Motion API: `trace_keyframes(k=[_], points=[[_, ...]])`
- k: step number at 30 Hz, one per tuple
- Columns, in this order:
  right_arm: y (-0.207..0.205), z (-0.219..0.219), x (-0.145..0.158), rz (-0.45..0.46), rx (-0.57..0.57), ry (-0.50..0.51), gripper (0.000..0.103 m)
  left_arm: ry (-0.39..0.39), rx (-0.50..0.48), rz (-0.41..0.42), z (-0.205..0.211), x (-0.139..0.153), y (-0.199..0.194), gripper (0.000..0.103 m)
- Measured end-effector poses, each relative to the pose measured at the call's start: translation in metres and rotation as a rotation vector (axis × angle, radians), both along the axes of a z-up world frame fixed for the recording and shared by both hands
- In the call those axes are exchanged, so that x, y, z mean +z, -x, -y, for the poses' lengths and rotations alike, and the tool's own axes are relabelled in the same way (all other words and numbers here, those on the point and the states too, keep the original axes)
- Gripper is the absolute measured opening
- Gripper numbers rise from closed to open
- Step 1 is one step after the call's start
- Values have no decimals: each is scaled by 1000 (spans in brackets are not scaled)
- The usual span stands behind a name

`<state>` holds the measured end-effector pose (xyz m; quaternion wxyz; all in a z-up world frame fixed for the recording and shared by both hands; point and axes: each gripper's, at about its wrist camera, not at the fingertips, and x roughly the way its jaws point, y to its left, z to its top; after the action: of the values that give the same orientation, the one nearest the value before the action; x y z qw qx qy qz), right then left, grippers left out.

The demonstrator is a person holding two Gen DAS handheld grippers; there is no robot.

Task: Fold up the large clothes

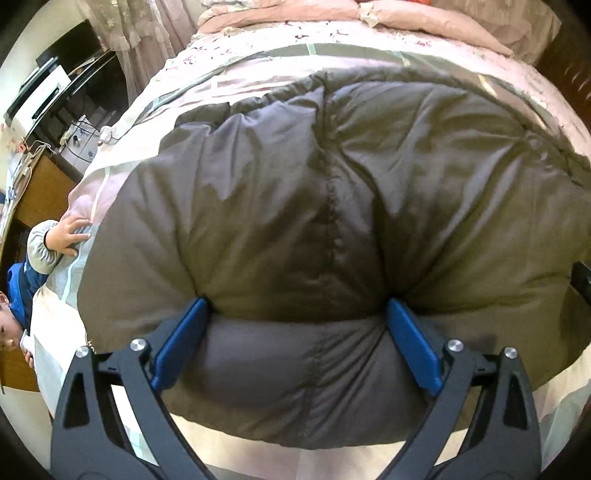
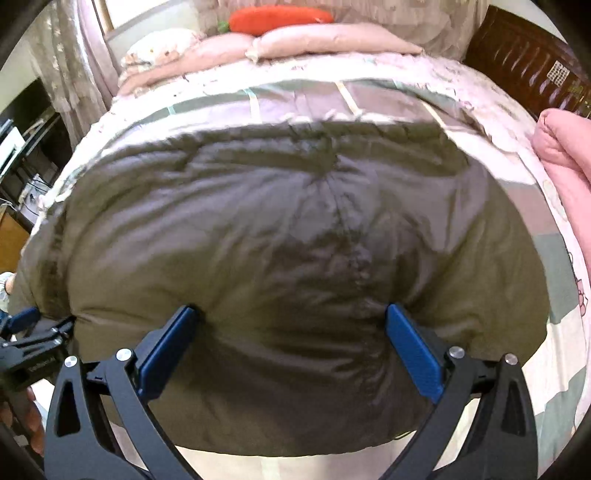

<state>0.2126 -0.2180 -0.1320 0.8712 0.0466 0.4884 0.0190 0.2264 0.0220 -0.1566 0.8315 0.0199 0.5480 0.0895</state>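
A large olive-brown puffy down jacket lies spread on the bed and fills most of both views. My left gripper is wide open, its blue pads pressed against the jacket's near padded edge, which bulges between them. My right gripper is also wide open, with its blue pads straddling the near edge of the jacket further to the right. The left gripper shows at the left edge of the right wrist view.
The bed has a pink and green patterned cover with folded pink quilts and a red pillow at its head. A child stands at the left bedside with a hand on the cover. Shelves and a desk stand at the left.
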Motion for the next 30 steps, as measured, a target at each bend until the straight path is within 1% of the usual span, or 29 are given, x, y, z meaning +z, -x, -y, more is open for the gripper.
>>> trace_keyframes(k=[2,4,5,7,10,12,14,16,17,18,20,22,23,25,26,27,29,30], points=[[4,-9,8,33,24,17,102,18,-9,28,1,3,4,97],[7,-22,10,55,57,52,102,-1,-21,41,2,2,5,98],[7,-28,8,54,71,71,102,-14,-24,40,2,-1,5,101],[5,-36,0,36,93,98,102,-22,-24,40,5,-5,6,101],[-1,-37,-16,-7,82,83,102,-12,-30,28,6,-11,5,101],[-7,-33,-27,-44,59,50,102,-1,-34,17,3,-16,3,101],[-9,-32,-31,-58,56,37,102,9,-28,9,1,-16,1,101],[-7,-28,-23,-43,62,8,102,30,3,39,0,-2,5,100],[-5,-21,-14,-23,60,-30,102,55,-8,73,2,10,10,100],[-3,-13,-6,3,44,-71,102,53,-37,109,8,22,16,100],[0,7,2,21,-7,-132,102,-28,-95,162,23,38,27,101],[-4,30,-4,-28,-70,-179,102,-91,-120,160,30,36,30,101],[-5,42,-11,-63,-107,-201,102,-97,-116,157,29,31,30,101],[-6,61,-24,-99,-147,-253,102,-54,-96,130,19,13,27,101],[-8,67,-30,-116,-150,-256,102,-46,-79,98,11,1,24,101],[-11,69,-36,-143,-141,-246,102,-20,-70,84,4,-7,21,101],[-12,67,-42,-162,-125,-222,102,71,-55,55,-10,-19,15,101],[-13,60,-43,-162,-118,-182,102,88,-50,46,-12,-22,14,101]])
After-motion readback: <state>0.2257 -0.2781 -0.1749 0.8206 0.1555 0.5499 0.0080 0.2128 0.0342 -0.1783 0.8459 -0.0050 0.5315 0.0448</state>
